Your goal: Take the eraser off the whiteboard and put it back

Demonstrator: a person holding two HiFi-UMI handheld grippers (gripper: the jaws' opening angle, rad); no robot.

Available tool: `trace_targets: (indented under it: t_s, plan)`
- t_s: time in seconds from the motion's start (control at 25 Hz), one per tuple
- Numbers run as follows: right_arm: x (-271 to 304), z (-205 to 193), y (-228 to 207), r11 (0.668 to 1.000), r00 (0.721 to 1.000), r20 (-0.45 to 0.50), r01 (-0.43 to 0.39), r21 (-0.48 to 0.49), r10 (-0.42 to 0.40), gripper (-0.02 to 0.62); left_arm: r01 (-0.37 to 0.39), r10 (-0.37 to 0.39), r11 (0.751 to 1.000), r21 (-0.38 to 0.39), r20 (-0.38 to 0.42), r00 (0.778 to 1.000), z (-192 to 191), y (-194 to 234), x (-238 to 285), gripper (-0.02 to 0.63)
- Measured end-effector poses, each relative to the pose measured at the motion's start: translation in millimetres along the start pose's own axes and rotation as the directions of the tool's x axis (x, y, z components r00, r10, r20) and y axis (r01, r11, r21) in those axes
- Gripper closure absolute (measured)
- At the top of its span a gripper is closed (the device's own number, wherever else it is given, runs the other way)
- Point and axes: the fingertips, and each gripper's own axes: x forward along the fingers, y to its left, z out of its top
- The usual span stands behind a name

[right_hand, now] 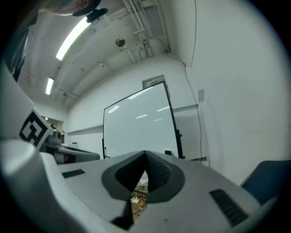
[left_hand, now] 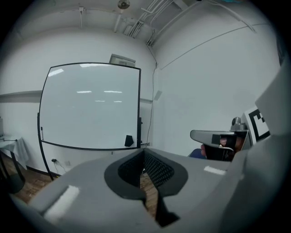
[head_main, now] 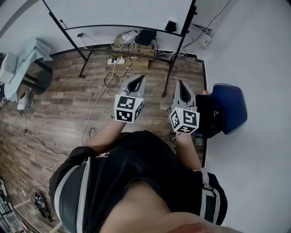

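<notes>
A whiteboard (head_main: 122, 11) on a black rolling stand stands some way ahead of me. The black eraser (head_main: 170, 26) sticks to its lower right corner, by the right post. In the left gripper view the eraser (left_hand: 129, 141) sits low on the board (left_hand: 91, 104), and in the right gripper view it (right_hand: 168, 153) shows small, just above the jaws. My left gripper (head_main: 142, 77) and right gripper (head_main: 178, 82) are held side by side at waist height, pointing at the board and well short of it. Both are shut, tips together, with nothing in them.
A blue chair (head_main: 227, 107) with a black bag (head_main: 211, 116) stands by the white wall on the right. Cables and a power strip (head_main: 116, 60) lie on the wood floor under the board. Grey equipment (head_main: 18, 63) stands at the far left.
</notes>
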Motion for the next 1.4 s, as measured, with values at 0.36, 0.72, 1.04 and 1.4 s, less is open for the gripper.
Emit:
trace_targets:
  t_s: [0.36,0.72,1.04,1.4]
  plan:
    - [-22,-21,-21,1.0,0.999,-0.036,-0.004,-0.023,0.003,0.591,-0.002,0.002,1.0,-0.028,-0.014,1.0,-19,-32,1,0.597]
    - [-23,-23,-45,1.0,0.999,-0.029,0.023,-0.006,-0.023,0.591,0.012,-0.012,0.999,-0.042,0.005,1.0,-12,-35,22,0.597]
    - [25,-20,-59,0.999,0.999,-0.006,0.033,-0.003,-0.033,0.591,0.038,-0.037,0.999,-0.01,0.031,0.999,-3,-10,68,0.597]
    - [121,-15,-89,0.999,0.999,-0.019,0.038,-0.008,-0.038,0.591,0.062,-0.062,0.995,-0.08,0.007,0.998,6,40,163,0.597]
